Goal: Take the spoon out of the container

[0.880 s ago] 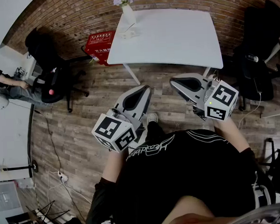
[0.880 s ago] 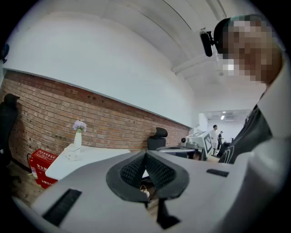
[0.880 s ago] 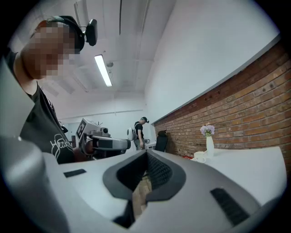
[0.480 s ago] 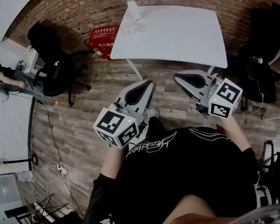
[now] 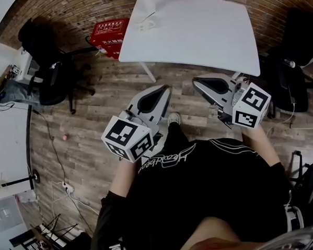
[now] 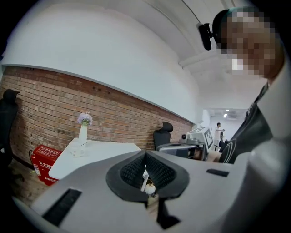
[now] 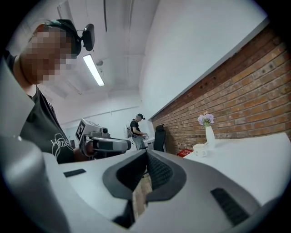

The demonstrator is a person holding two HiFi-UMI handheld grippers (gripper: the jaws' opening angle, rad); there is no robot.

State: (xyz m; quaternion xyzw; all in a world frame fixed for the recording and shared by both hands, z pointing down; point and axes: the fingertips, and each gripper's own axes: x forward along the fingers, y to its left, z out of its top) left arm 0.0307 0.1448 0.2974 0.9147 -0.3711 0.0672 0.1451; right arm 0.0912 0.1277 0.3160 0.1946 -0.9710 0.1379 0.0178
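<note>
A small white container (image 5: 144,24) stands at the far left corner of the white table (image 5: 204,35), beside a white vase (image 5: 146,1). A thin spoon handle seems to stick out of it, too small to be sure. Both grippers hang over the wooden floor, short of the table's near edge. My left gripper (image 5: 164,90) is shut and empty. My right gripper (image 5: 196,82) is shut and empty too. The left gripper view shows the container (image 6: 78,150) and vase (image 6: 83,129) far beyond its jaws (image 6: 145,157). In the right gripper view the container (image 7: 200,149) sits past its jaws (image 7: 146,157).
A red box (image 5: 109,36) lies on the floor left of the table. Black office chairs stand at the left (image 5: 46,65) and right (image 5: 294,62). A seated person (image 5: 8,88) is at a desk on the far left. Cables run over the floor at lower left.
The head view has shifted, so the table and vase sit nearer the top edge. Both grippers stay shut and keep the same pose in front of the body.
</note>
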